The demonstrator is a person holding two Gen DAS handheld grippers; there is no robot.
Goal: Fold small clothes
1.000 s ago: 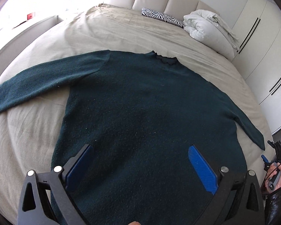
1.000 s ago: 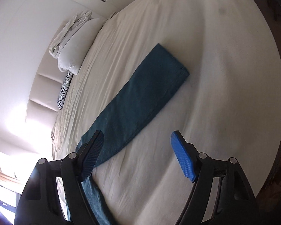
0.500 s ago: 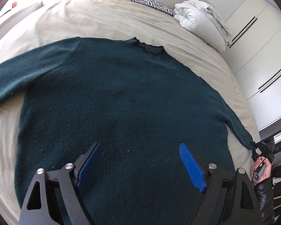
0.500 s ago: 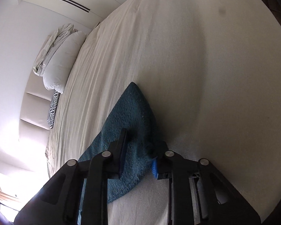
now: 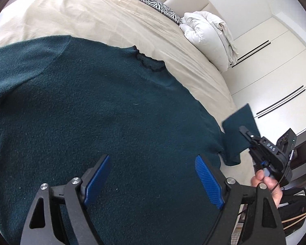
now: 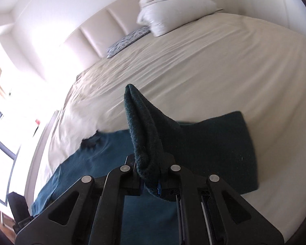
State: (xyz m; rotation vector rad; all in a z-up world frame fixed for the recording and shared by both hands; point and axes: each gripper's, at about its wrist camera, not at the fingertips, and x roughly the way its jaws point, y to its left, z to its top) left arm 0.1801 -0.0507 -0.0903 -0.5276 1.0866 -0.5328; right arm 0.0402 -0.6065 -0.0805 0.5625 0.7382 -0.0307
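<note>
A dark teal sweater point(image 5: 104, 122) lies flat on the beige bed point(image 5: 91, 16), neck toward the headboard. My left gripper point(image 5: 153, 177) is open and empty, hovering over the sweater's lower body. My right gripper point(image 6: 151, 181) is shut on the sweater's right sleeve cuff point(image 6: 142, 134) and holds it lifted off the bed. In the left wrist view the raised sleeve point(image 5: 238, 130) and the right gripper point(image 5: 246, 134) show at the right edge of the bed. The sweater's body point(image 6: 87, 163) lies below in the right wrist view.
A white folded duvet point(image 5: 210, 34) and a zebra-print pillow point(image 5: 159, 10) lie by the padded headboard point(image 6: 104, 34). White wardrobe doors point(image 5: 275, 77) stand to the right of the bed. Windows point(image 6: 2, 134) are on the far side.
My right gripper closed on the sleeve cuff, then lifted it and swung it inward toward the sweater's body. My left gripper moved forward over the sweater and stayed open.
</note>
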